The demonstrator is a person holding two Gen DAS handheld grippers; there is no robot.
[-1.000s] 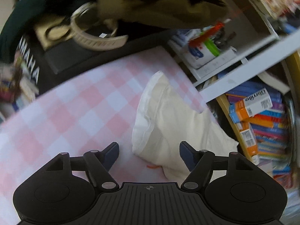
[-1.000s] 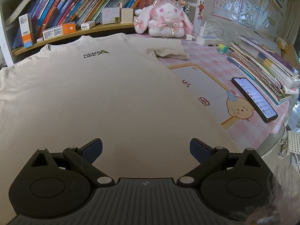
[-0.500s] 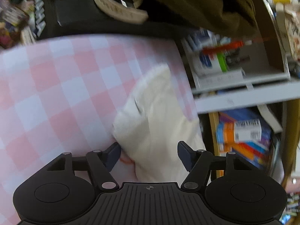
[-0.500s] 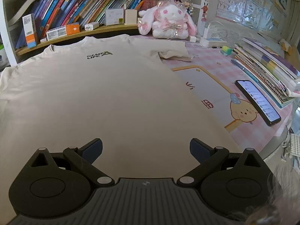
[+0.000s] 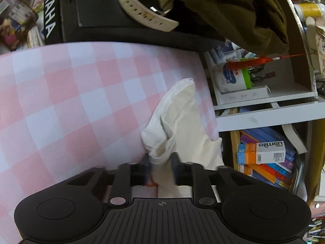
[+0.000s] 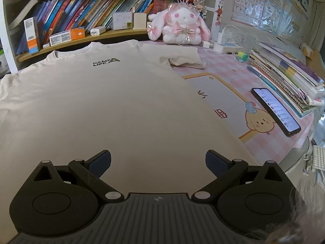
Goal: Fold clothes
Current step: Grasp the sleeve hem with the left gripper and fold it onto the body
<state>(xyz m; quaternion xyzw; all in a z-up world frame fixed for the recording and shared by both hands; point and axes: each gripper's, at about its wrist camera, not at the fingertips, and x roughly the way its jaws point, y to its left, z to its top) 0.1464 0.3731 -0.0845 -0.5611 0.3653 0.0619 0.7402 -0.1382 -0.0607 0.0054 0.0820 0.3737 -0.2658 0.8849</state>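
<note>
A cream T-shirt (image 6: 97,105) with a small dark chest logo lies spread flat on the pink checked table. In the left wrist view its left sleeve (image 5: 178,118) lies on the checked cloth beside the shelf. My left gripper (image 5: 160,162) is shut on the sleeve's bunched hem, with cloth pinched between the jaws. My right gripper (image 6: 158,160) is open and empty, hovering low over the shirt's lower body. The shirt's right sleeve (image 6: 182,56) lies folded near the plush toy.
A black Yamaha case (image 5: 113,26) with a watch and olive garment borders the table's far side. Bookshelves (image 5: 264,105) stand close beside the sleeve. A plush bunny (image 6: 180,24), stacked books (image 6: 284,75) and a phone (image 6: 276,111) lie at the right.
My left gripper moved onto the sleeve hem and closed on it, bunching the cloth. My right gripper stayed open and drifted slightly over the shirt.
</note>
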